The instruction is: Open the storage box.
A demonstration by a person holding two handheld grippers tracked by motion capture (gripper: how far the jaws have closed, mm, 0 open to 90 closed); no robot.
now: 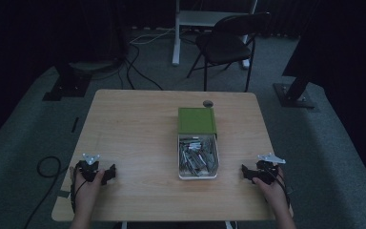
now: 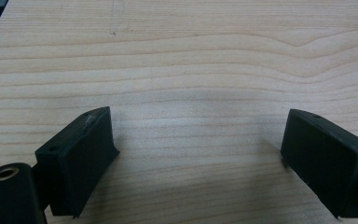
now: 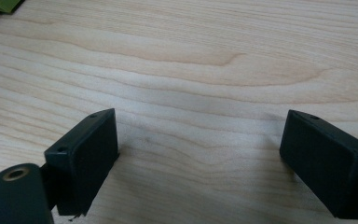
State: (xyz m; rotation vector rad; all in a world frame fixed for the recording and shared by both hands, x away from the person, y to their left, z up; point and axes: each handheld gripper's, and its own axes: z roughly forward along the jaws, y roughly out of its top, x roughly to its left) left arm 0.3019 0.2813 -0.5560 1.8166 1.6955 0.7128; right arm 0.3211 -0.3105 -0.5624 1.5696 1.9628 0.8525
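Note:
A green box (image 1: pixel 197 120) lies at the middle of the wooden table (image 1: pixel 133 129), with its white drawer (image 1: pixel 198 175) pulled out toward me and holding several metal parts (image 1: pixel 197 156). My left gripper (image 1: pixel 95 173) rests near the table's front left corner, open, with bare wood between its jaws (image 2: pixel 196 154). Near the front right corner my right gripper (image 1: pixel 259 173) is open too, nothing between its jaws (image 3: pixel 198 158). A green corner of the box (image 3: pixel 2 4) shows at the top left of the right gripper view.
A round hole (image 1: pixel 208 103) sits in the table's far edge behind the box. Beyond the table stand a black folding chair (image 1: pixel 228 40) and a white stand (image 1: pixel 176 33). Cables (image 1: pixel 138 62) run over the grey carpet; dark stand bases (image 1: pixel 66 86) flank the table.

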